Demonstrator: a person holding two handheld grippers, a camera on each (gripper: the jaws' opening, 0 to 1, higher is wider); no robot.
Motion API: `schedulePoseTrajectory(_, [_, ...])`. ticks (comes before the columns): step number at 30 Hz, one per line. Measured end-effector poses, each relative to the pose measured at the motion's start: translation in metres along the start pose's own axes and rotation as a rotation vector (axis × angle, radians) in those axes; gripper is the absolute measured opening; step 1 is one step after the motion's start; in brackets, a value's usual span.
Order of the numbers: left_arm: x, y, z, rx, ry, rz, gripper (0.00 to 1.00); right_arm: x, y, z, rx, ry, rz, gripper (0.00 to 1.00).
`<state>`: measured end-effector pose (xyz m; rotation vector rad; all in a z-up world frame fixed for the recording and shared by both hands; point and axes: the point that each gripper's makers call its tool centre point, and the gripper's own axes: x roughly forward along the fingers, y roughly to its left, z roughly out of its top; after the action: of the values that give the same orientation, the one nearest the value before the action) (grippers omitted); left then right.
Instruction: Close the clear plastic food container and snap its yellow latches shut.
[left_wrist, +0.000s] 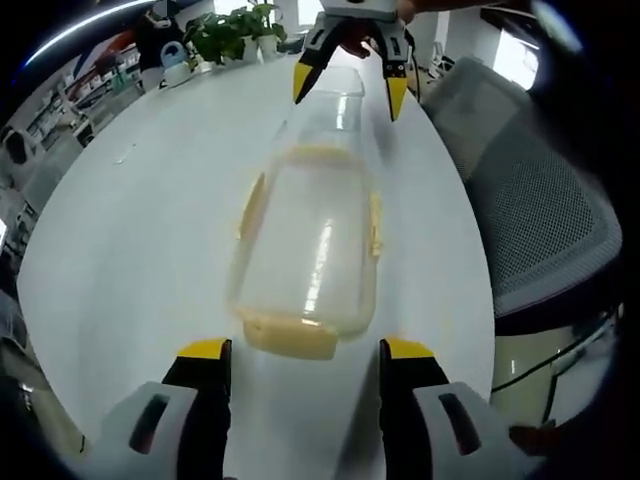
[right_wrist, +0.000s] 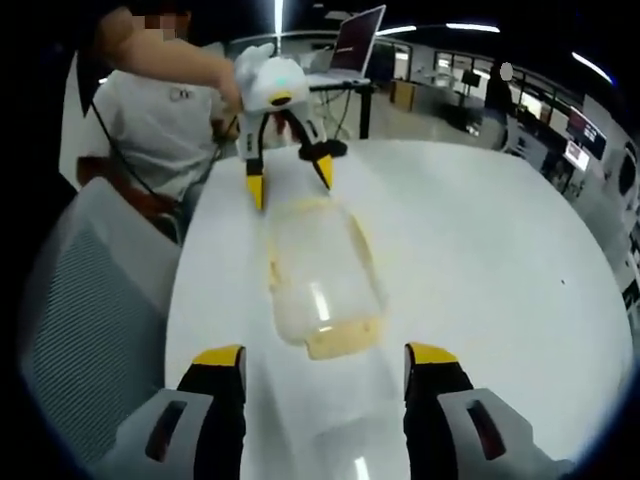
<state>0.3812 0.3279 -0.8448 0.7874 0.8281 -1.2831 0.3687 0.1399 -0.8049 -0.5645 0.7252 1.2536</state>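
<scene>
Both tools gape empty, left tool (left_wrist: 305, 352) and right tool (right_wrist: 324, 352) facing across the container (left_wrist: 310, 250); plants (left_wrist: 235, 25) behind one, laptop (right_wrist: 358, 40) behind the other.

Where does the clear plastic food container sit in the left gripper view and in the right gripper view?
Left gripper view: the container lies at centre on the white table, between this gripper's jaws below and the right gripper at the top.
Right gripper view: the container lies at centre, the left gripper beyond it.
Shared landmark: the grey mesh chair.

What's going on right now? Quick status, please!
Left gripper open, right gripper open, one at each end of the clear container. Lid on; yellow end latch faces left gripper. White table; nothing in the way.
</scene>
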Motion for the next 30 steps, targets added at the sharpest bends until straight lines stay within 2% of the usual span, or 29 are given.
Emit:
schedulePoseTrajectory(10, [0.003,0.000,0.003,0.028,0.013,-0.023,0.57,0.003,0.000,-0.006,-0.014,0.039,0.017,0.60])
schedulePoseTrajectory(22, [0.006,-0.001,0.004,0.054,0.031,-0.044,0.56,0.009,-0.001,-0.002,-0.049,0.071,0.032,0.59])
schedulePoseTrajectory(30, [0.008,0.000,0.004,0.070,0.042,-0.054,0.55,0.013,-0.003,-0.006,-0.068,0.107,0.050,0.58])
